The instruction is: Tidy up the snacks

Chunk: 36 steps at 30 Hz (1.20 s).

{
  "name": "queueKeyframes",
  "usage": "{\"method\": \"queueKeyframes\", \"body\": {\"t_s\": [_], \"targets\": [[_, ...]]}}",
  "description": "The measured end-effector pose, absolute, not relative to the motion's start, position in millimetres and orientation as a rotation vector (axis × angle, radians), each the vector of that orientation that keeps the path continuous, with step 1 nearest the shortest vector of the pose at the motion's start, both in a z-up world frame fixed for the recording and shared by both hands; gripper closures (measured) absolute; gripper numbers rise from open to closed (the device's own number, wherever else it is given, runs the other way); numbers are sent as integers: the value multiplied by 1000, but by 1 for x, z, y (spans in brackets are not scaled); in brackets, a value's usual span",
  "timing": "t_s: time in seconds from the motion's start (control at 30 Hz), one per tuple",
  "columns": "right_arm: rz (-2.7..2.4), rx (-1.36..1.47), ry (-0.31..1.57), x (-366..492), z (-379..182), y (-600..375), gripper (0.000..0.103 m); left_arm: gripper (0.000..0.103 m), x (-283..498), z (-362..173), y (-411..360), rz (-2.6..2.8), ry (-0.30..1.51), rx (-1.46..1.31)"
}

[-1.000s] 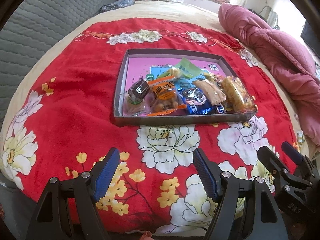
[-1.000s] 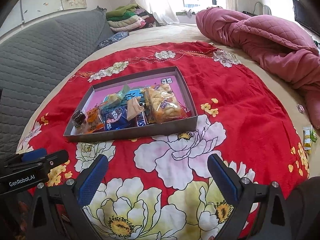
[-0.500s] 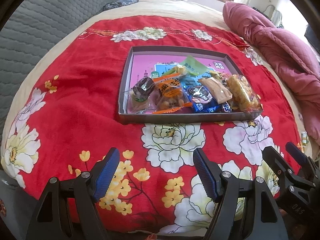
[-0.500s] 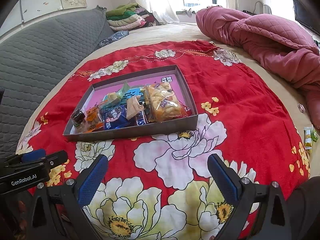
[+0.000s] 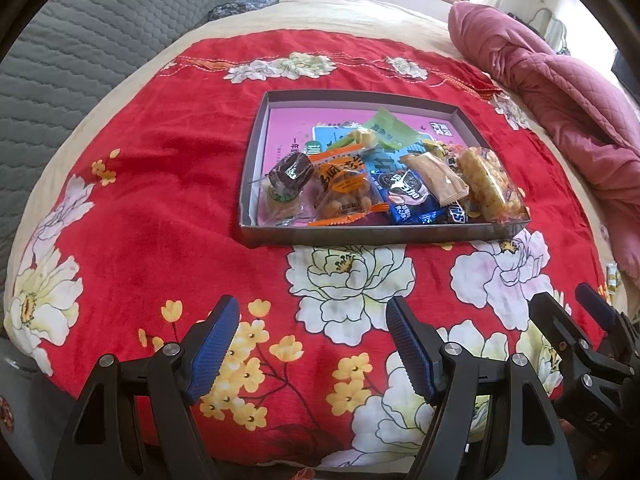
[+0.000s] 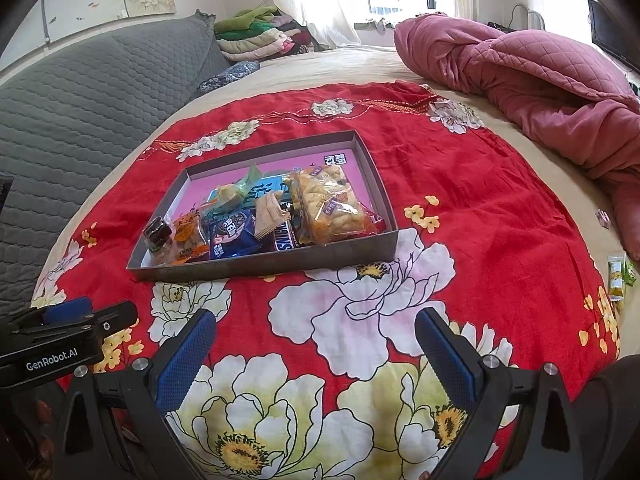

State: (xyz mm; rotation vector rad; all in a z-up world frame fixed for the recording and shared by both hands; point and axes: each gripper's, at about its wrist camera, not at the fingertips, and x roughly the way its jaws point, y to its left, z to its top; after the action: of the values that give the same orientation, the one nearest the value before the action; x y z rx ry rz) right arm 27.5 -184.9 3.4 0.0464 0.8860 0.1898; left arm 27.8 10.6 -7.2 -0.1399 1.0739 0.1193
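A shallow grey box with a pink floor (image 5: 256,164) (image 6: 348,246) lies on a red flowered blanket (image 5: 160,184) (image 6: 460,184) and holds several wrapped snacks along its near side: a dark brown sweet (image 5: 290,172), an orange packet (image 5: 346,188), a blue cookie pack (image 6: 230,234), a tan wafer (image 5: 434,178) and a clear pack of yellow puffs (image 6: 326,206). My left gripper (image 5: 312,354) hovers open over the blanket short of the box, nothing between its blue pads. To its right my right gripper (image 6: 316,354) is open and empty too.
A crumpled pink quilt (image 6: 540,76) lies at the right, a grey quilted cushion (image 6: 80,104) at the left. Small green and yellow packets (image 6: 618,274) rest off the blanket at the right edge. Folded clothes (image 6: 256,36) are stacked at the back.
The left wrist view has shifted slightly, so the box sits a bit further right and lower in it. The right view and both grippers' jaws look unchanged.
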Motion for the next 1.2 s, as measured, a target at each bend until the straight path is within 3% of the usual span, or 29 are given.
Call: {"method": "queueKeyframes", "body": {"t_s": [1.2], "targets": [[186, 44, 886, 29, 1, -186, 3, 26, 28, -11, 9, 136, 1087, -123]]}}
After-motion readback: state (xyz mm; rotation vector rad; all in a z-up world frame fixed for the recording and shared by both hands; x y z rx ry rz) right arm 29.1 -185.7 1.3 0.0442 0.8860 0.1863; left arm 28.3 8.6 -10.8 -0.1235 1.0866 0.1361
